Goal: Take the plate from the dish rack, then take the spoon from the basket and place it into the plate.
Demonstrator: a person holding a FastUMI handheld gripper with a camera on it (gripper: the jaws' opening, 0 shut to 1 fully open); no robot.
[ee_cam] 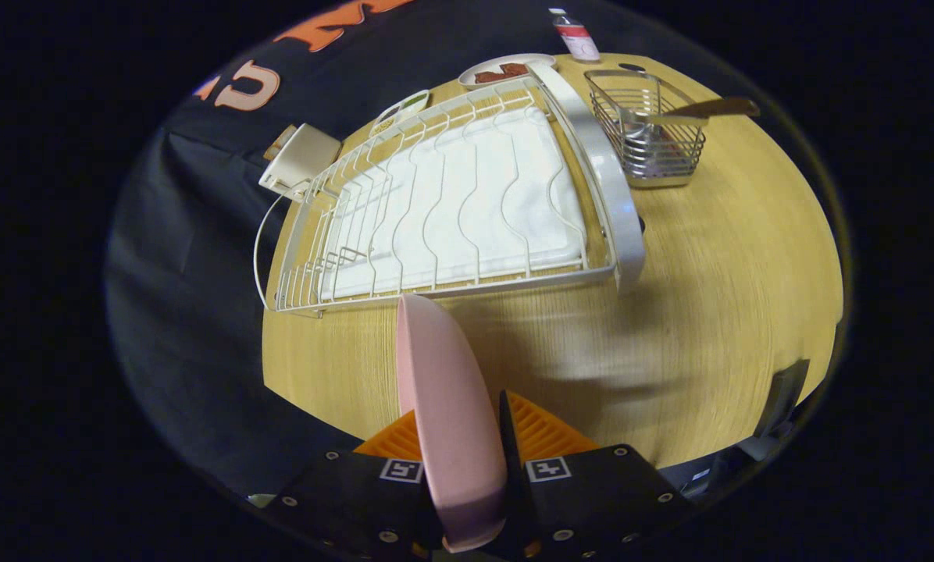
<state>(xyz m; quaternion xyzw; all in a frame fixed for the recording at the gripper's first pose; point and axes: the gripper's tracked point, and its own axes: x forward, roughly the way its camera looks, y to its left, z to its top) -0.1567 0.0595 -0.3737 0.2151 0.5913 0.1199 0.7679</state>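
Pink plate [447, 390]: held edge-on between the fingers of the tool [467, 468], which are pinched on its rim; it is carried upright above the wooden surface [709, 297], clear of the white dish rack [451, 195] just beyond. Wire basket [654, 133]: beside the rack's far end, the spoon [701, 109] leaning in it, handle outward for an easy grasp. Bottle [576, 35] behind: label not legible.

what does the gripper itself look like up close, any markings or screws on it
The gripper has two blocky black bodies, each with a small square black-and-white marker on top and round screw heads along its edges. The fingers have ribbed, ridged inner faces. No cables or sleeves are visible.
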